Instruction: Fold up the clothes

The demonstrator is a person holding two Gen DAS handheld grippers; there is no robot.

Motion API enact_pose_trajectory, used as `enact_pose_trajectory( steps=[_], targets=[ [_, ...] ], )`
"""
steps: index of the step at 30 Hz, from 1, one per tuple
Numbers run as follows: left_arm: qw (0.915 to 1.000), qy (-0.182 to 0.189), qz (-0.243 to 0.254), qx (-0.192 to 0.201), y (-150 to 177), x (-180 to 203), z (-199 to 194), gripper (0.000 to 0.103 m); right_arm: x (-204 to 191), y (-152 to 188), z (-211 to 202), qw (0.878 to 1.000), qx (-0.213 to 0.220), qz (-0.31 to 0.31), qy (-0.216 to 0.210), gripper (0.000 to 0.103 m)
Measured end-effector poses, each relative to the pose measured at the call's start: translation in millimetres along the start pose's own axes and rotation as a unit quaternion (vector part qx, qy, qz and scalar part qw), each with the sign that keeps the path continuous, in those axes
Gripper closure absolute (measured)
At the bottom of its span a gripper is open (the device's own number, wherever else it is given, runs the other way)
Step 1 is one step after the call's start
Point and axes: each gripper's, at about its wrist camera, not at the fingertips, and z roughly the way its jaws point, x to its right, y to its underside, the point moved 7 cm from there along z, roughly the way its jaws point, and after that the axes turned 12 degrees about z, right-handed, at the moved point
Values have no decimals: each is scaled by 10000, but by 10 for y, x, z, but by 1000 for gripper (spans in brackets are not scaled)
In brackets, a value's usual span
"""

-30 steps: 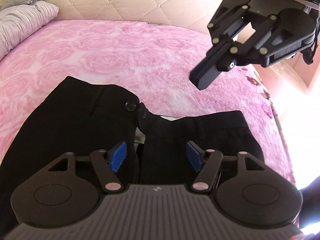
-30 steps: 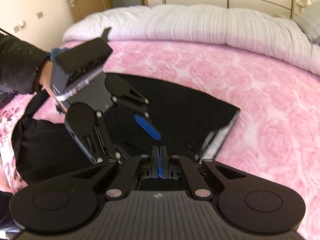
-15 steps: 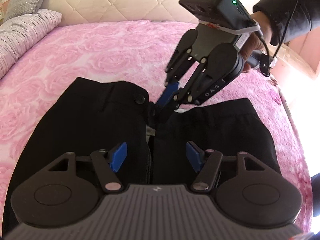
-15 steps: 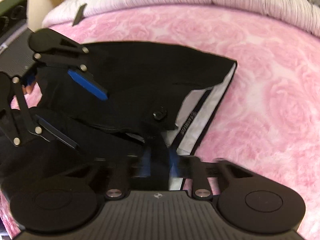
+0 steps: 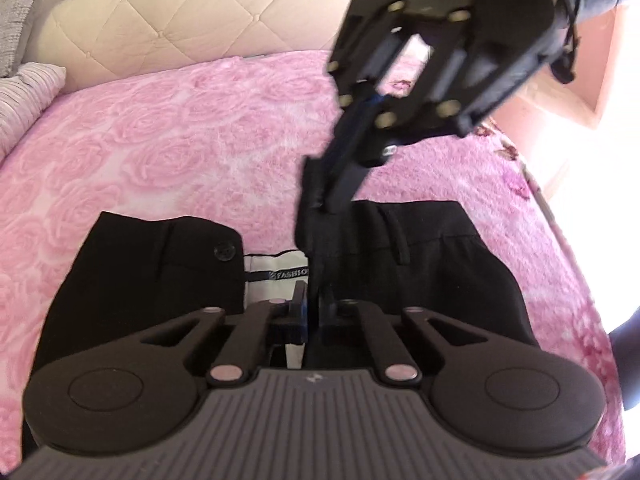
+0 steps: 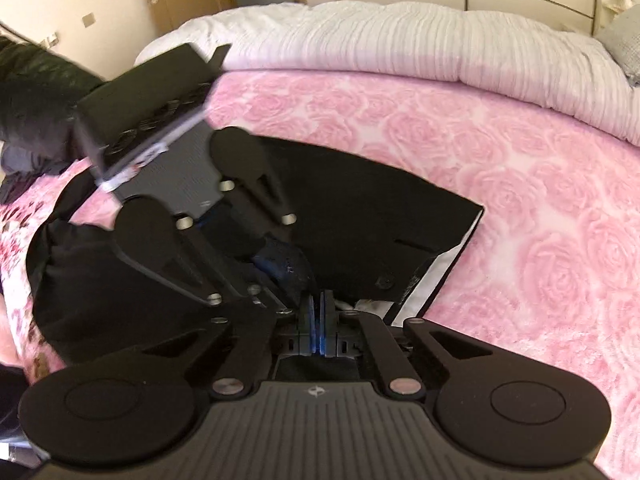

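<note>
Left wrist view: both hand-held grippers pinch black trousers (image 5: 440,264) on pink bedspread (image 5: 168,152)

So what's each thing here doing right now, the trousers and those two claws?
Trousers: black, lying on the pink bedspread, fly open, white lining showing.
Button: undone.
Left claw: just closed, shut on the trousers at the fly.
Right claw: shut on the right fly edge, lifting it.

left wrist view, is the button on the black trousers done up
No, the button sits on the open flap of the black trousers, with the white printed waistband lining showing beside it.
</note>
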Motion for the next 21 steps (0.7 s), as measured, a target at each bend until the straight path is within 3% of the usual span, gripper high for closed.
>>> enact_pose_trajectory(
  steps=[2, 4, 11, 14, 17, 18, 20, 21],
  targets=[
    [10000, -83, -36, -10, 35, 14, -66, 101, 153, -41, 78, 9996, 147, 255, 46, 53],
    [9999, -152, -36, -32, 77, 39, -129, 101, 335, -53, 192, 9985, 235, 480, 89, 44],
    [9994, -226, 273, 40, 81, 278, -290, 102, 905, -100, 698, 9927, 173, 1188, 80, 44],
    [9992, -251, 323, 45, 69, 333, -326, 102, 683, -109, 824, 9996, -33, 186, -223, 45],
    [9993, -238, 295, 23, 74, 349, -335, 102, 447, -96, 973, 9961, -275, -744, -383, 46],
    [9993, -237, 283, 17, 77, 353, -338, 102, 425, -104, 1007, 9952, -343, -804, -439, 49],
    [9993, -253, 270, 2, 76, 350, -346, 102, 429, -100, 1063, 9941, -605, -756, -497, 75],
    [9993, -264, 274, -2, 71, 347, -355, 102, 434, -93, 1080, 9932, -755, -716, -519, 77]
  ],
)
